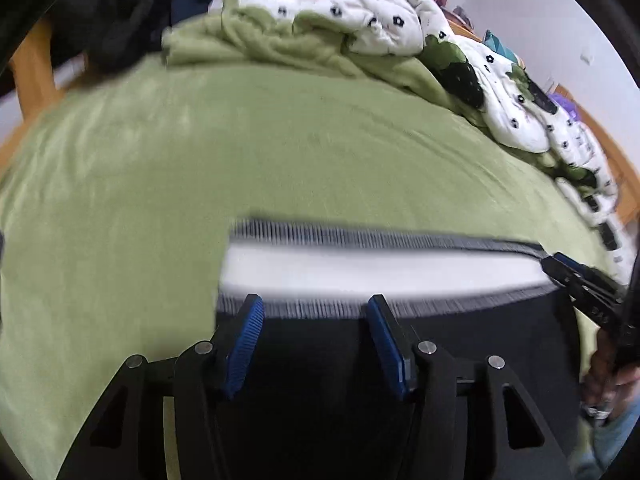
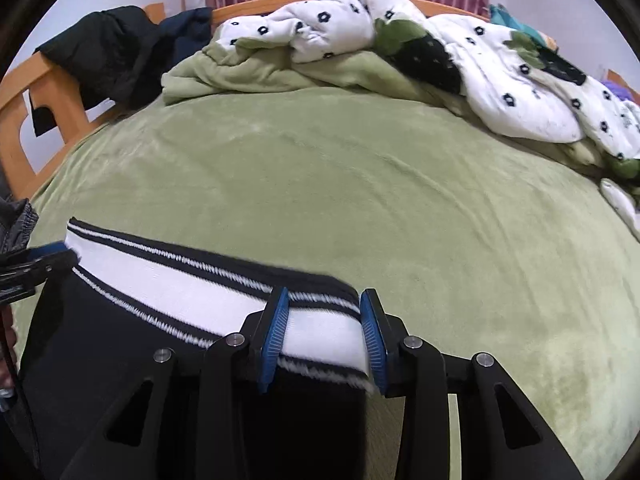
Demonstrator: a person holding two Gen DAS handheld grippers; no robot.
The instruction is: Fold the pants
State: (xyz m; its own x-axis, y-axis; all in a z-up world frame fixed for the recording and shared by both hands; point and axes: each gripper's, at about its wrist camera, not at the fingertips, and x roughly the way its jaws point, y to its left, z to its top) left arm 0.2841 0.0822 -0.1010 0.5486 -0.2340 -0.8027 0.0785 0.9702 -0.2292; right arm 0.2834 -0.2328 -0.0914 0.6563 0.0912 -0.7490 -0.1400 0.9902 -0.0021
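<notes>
Right wrist shows us the pants [image 2: 172, 344] waistband [image 2: 192, 280] running crosswise, its end corner between our right hand-held gripper's [image 2: 324, 340] half-open, non-clamping pads.

The pants [image 2: 120, 340] lie on the blanket [image 2: 360, 184] at the bed's near edge, with the quilt [image 2: 500, 76] heaped behind and clothes [image 2: 120, 48] over the far-left frame [image 2: 52, 92].

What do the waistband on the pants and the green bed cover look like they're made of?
Waistband: looks like ribbed knit elastic, white with black-and-white striped edges; the fine ribbing along its edges suggests this. Bed cover: seems a soft fleece or plush, matte, with a brushed nap that shows lighter and darker patches. The fibre of either can't be told from here.
</notes>
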